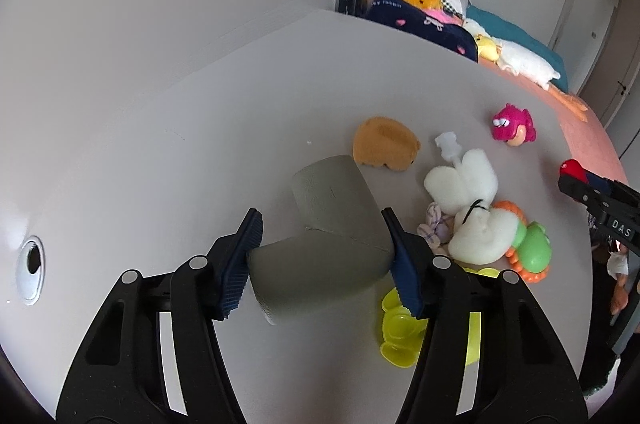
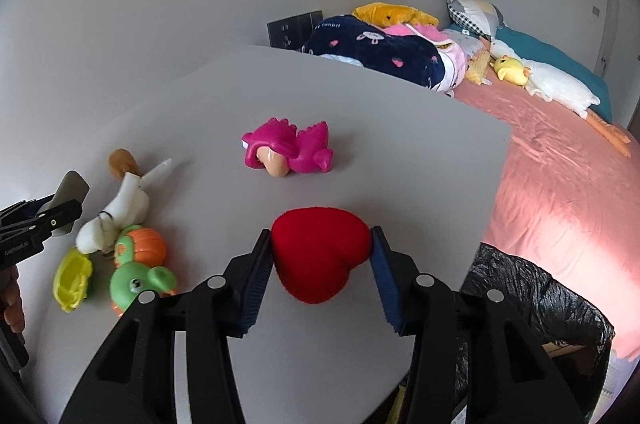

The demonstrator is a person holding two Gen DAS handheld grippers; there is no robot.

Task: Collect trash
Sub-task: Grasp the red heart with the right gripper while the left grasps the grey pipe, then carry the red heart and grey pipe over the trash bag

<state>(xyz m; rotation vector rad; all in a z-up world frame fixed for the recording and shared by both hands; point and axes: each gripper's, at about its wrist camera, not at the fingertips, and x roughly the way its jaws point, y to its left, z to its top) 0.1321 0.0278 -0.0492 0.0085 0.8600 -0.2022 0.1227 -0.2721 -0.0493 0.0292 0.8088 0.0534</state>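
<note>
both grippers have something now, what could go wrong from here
The left gripper pinches the grey heart only at its lower lobe, so it might twist loose. The right gripper holds the red heart by its sides; the black-lined bin sits off the table edge, so a miss would land on the floor.

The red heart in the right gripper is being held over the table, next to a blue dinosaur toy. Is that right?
Not quite. The dinosaur toy is pink, not blue, as the right wrist view shows. The rest holds: the right gripper holds the red heart over the table.
</note>
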